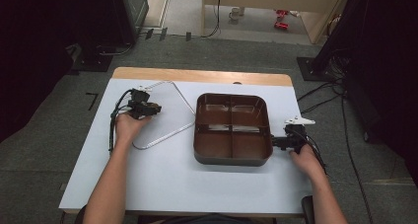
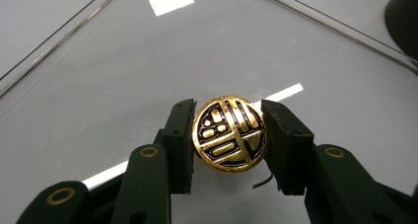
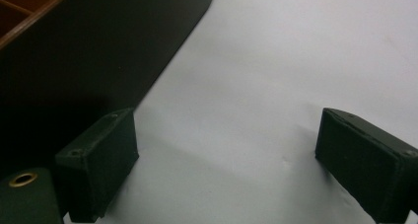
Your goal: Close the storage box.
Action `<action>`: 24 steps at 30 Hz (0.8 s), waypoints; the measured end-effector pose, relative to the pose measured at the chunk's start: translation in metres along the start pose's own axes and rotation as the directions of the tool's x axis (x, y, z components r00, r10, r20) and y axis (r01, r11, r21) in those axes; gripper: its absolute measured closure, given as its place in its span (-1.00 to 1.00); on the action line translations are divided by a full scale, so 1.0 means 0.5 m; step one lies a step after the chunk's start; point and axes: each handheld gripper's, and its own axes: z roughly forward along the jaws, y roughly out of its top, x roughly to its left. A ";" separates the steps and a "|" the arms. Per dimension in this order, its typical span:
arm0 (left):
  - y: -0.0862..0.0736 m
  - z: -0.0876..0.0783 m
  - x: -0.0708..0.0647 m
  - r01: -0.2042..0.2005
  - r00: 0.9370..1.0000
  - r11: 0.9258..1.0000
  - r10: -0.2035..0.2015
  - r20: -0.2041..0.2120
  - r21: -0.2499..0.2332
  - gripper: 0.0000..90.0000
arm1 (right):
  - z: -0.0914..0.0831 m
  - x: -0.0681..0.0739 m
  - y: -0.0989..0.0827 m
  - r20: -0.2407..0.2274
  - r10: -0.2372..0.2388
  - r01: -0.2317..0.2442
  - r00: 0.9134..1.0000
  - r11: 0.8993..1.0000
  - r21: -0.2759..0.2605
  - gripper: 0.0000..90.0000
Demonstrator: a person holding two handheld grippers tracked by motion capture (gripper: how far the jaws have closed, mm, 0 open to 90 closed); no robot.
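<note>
So far we have only the grasp done: our left gripper (image 2: pixel 229 135) is clenched on the gold-and-black round knob (image 2: pixel 230 134) of the clear lid (image 1: pixel 157 116) lying on the table (image 1: pixel 148 174), left of the brown four-compartment tray (image 1: pixel 232 157), while our right gripper (image 3: pixel 224 160) rests released beside the tray, so lifting and placing remain.

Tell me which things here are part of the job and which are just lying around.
In the job:
- round gold-and-black knob, clamped in the left gripper
- clear flat lid under it
- brown four-compartment tray

Lying about:
- red items on the floor
</note>
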 end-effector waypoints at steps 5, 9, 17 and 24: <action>0.009 -0.028 0.007 -0.021 1.000 1.000 0.022 0.007 -0.003 0.32 | 0.000 0.000 0.000 0.000 0.000 0.000 1.000 1.000 0.000 -0.81; 0.017 -0.066 0.014 -0.006 0.999 1.000 0.006 0.032 -0.021 0.32 | 0.000 0.000 0.000 0.000 0.000 0.000 1.000 1.000 0.000 -0.81; 0.040 -0.135 -0.003 -0.042 0.998 0.996 0.045 0.047 -0.079 0.32 | 0.000 0.000 0.000 0.000 0.000 0.000 1.000 1.000 0.000 -0.81; 0.067 -0.178 -0.045 -0.072 0.992 0.988 0.085 0.093 -0.137 0.32 | 0.000 0.000 0.000 0.000 -0.001 0.001 1.000 1.000 0.000 -0.81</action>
